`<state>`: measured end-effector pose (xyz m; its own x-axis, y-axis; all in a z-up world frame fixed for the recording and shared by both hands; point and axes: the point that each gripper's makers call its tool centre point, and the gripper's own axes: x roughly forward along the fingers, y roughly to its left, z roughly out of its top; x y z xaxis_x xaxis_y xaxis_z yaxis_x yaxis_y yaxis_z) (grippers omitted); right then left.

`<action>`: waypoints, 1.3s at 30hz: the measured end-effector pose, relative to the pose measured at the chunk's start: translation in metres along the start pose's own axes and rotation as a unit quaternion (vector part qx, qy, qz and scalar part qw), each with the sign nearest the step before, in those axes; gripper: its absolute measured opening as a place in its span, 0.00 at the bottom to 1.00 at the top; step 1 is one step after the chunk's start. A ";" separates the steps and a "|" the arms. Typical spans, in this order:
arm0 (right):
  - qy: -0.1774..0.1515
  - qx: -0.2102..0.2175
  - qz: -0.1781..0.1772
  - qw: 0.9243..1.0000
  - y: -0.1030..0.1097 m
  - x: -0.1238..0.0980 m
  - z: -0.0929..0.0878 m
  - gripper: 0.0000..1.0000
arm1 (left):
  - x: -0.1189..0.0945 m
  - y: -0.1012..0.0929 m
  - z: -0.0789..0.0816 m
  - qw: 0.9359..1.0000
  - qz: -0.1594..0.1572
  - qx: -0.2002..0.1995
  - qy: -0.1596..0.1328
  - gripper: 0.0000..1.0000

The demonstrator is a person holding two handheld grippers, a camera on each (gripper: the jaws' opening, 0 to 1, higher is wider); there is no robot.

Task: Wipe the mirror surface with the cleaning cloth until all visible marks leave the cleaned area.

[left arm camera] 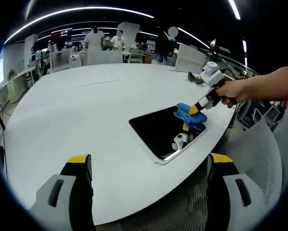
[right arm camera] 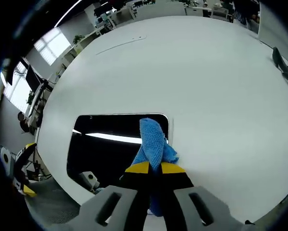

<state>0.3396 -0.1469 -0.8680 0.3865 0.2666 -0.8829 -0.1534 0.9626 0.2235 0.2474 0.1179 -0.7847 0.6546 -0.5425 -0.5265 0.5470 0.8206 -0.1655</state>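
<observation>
A dark rectangular mirror lies flat on the white table near its front edge. In the left gripper view, the right gripper presses a blue cloth onto the mirror's far right corner, held by a person's hand. In the right gripper view the mirror reflects ceiling lights, and the right gripper is shut on the blue cloth, which rests on the mirror's right end. My left gripper stands open above the table's near edge, its yellow-tipped jaws wide apart and holding nothing.
A grey mesh chair sits at the table's edge beside the mirror. A dark object lies at the table's far side. Desks, chairs and people fill the office behind. The table's left expanse is bare white.
</observation>
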 end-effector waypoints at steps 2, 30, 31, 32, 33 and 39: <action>-0.003 0.003 0.001 1.000 -0.001 0.000 0.000 0.01 | 0.000 -0.001 0.000 1.000 -0.001 0.004 -0.001 0.99; -0.003 0.027 0.001 1.000 0.007 -0.009 -0.021 0.00 | 0.000 0.001 0.003 1.000 -0.003 -0.001 -0.009 0.99; -0.005 0.025 -0.001 1.000 0.007 -0.009 -0.021 0.00 | 0.000 0.001 0.004 1.000 -0.003 0.000 -0.009 0.99; -0.005 0.025 -0.002 1.000 0.007 -0.009 -0.022 0.00 | 0.000 0.000 0.004 1.000 -0.004 0.000 -0.010 0.99; -0.004 0.025 -0.002 1.000 0.008 -0.009 -0.023 0.00 | 0.000 0.001 0.005 1.000 -0.002 -0.001 -0.012 0.99; -0.008 0.025 -0.004 1.000 0.009 -0.012 -0.030 0.01 | -0.001 0.000 0.004 1.000 -0.003 0.002 -0.010 0.99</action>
<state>0.3059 -0.1430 -0.8676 0.4013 0.2602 -0.8782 -0.1046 0.9656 0.2382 0.2487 0.1173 -0.7809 0.6610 -0.5513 -0.5090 0.5529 0.8165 -0.1663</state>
